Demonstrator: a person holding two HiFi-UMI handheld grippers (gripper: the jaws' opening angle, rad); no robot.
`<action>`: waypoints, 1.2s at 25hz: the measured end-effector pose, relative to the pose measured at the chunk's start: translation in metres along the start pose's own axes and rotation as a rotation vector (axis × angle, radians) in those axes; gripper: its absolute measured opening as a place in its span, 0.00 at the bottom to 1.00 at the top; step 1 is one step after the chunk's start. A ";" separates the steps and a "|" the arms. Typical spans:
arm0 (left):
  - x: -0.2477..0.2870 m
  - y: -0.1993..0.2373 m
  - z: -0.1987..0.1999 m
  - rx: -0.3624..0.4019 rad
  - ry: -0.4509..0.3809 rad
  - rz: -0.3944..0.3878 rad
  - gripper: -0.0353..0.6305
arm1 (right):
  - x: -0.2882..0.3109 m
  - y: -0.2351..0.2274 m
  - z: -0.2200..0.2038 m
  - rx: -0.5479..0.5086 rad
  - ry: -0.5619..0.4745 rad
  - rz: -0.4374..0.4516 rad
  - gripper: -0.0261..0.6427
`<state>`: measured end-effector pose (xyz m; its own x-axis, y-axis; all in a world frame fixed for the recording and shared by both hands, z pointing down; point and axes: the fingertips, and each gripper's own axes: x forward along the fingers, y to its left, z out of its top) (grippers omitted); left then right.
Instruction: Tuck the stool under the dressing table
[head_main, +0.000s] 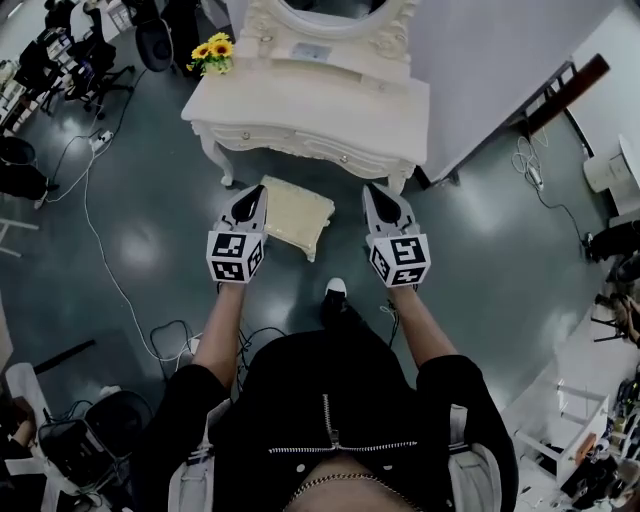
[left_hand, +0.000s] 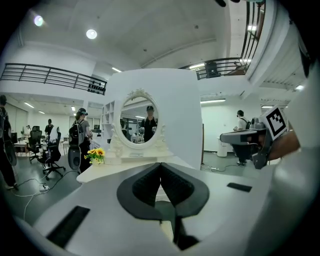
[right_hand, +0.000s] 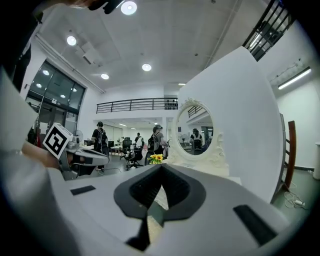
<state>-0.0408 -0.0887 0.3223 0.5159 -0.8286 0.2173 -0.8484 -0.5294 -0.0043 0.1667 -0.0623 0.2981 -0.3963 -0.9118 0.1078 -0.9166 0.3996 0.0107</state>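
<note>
Since left gripper (head_main: 246, 206) and right gripper (head_main: 384, 202) are pressed together, empty, the skewed cream padded stool (head_main: 297, 213) might pivot against the white carved dressing table (head_main: 330, 105).

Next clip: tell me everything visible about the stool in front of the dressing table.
The stool shows from above as a cream, roughly rectangular padded seat with rounded corners and a textured, fabric-like top; its legs are hidden beneath it. It stands on the dark floor, turned slightly askew, just in front of the white dressing table, mostly outside it, not yet tucked under. It lies between the shut left gripper, close at its left edge, and the shut right gripper, set apart. Contact cannot be told.
</note>
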 end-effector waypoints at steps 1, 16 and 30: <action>0.012 0.003 0.004 -0.006 0.000 0.019 0.09 | 0.012 -0.010 0.002 -0.006 0.001 0.020 0.05; 0.059 0.038 0.002 -0.033 0.035 0.263 0.09 | 0.126 -0.053 -0.007 -0.002 0.024 0.240 0.05; 0.102 0.060 -0.033 -0.168 0.086 0.185 0.09 | 0.159 -0.050 -0.032 -0.007 0.095 0.261 0.05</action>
<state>-0.0426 -0.1988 0.3764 0.3440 -0.8863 0.3100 -0.9390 -0.3263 0.1088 0.1514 -0.2245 0.3460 -0.6123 -0.7648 0.2004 -0.7834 0.6210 -0.0233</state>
